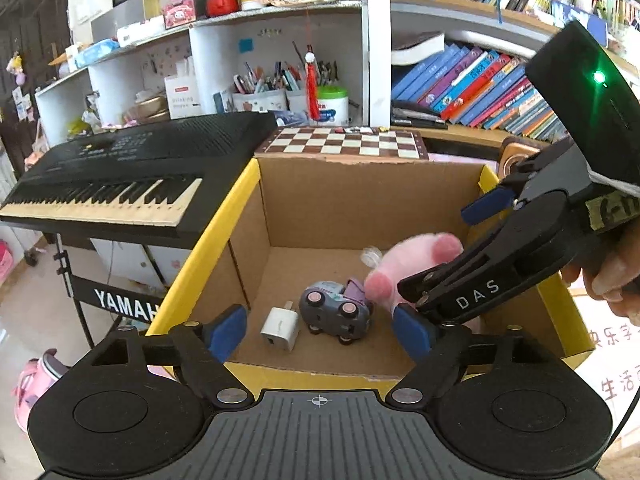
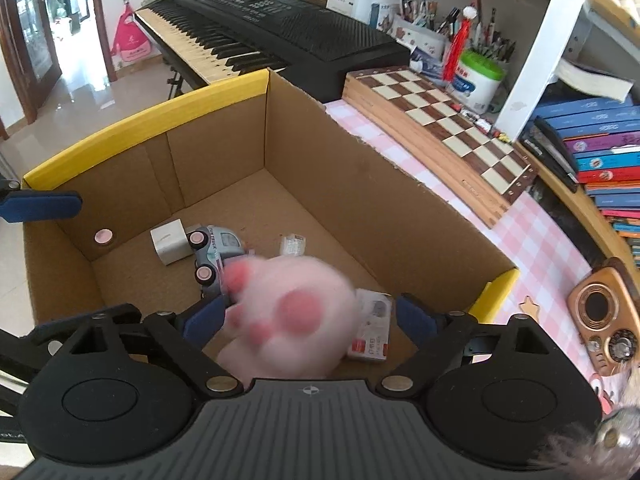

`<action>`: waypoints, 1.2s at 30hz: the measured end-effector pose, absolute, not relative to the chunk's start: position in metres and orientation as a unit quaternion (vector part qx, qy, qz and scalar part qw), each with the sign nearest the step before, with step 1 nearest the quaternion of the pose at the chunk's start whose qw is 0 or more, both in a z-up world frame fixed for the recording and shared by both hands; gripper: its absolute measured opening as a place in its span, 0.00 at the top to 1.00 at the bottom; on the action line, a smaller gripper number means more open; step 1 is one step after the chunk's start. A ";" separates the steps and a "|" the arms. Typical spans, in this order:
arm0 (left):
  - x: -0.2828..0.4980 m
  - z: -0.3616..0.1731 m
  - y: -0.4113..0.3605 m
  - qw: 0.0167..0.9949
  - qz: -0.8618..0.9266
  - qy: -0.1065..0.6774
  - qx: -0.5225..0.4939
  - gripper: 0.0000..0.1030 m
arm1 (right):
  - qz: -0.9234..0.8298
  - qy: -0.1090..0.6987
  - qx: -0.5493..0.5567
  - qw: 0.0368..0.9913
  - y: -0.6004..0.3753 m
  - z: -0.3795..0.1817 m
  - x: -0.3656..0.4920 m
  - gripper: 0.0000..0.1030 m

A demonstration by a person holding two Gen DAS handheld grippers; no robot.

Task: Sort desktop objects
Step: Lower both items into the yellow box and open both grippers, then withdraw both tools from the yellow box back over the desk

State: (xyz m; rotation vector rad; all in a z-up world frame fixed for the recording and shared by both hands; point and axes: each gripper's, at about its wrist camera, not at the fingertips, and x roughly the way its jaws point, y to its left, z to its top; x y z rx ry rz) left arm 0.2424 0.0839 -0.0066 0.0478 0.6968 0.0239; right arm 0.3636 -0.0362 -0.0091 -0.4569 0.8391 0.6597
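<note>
A cardboard box with yellow rims [image 1: 208, 248] [image 2: 140, 120] holds a white charger cube [image 1: 280, 329] [image 2: 171, 240], a grey toy car [image 1: 336, 310] [image 2: 214, 250], a small card pack [image 2: 372, 326] and a small clear packet [image 2: 293, 245]. A pink plush toy [image 1: 412, 270] [image 2: 288, 316] is blurred, loose between the fingers of my open right gripper [image 2: 308, 316] over the box. The right gripper also shows from the left wrist view [image 1: 472, 256]. My left gripper [image 1: 320, 330] is open and empty above the box's near rim.
A black Yamaha keyboard [image 1: 132, 176] [image 2: 272, 28] stands left of the box. A chessboard [image 1: 344, 142] [image 2: 440, 124] lies behind it on a pink checked cloth [image 2: 540, 240]. Shelves hold books [image 1: 480, 88] and pen pots [image 1: 264, 88]. A small bronze radio [image 2: 604, 312] sits at right.
</note>
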 end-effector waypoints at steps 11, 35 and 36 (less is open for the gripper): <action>0.209 0.017 0.085 0.956 0.000 0.295 -0.007 0.16 | 0.265 0.345 -0.140 0.889 -0.073 0.027 0.326 0.08; 0.115 0.045 0.077 0.968 -0.014 0.250 -0.027 0.10 | 0.100 0.264 -0.013 0.959 -0.152 0.047 0.165 0.08; 0.111 0.045 0.075 0.968 -0.014 0.250 -0.028 0.10 | 0.096 0.264 -0.010 0.960 -0.153 0.045 0.159 0.08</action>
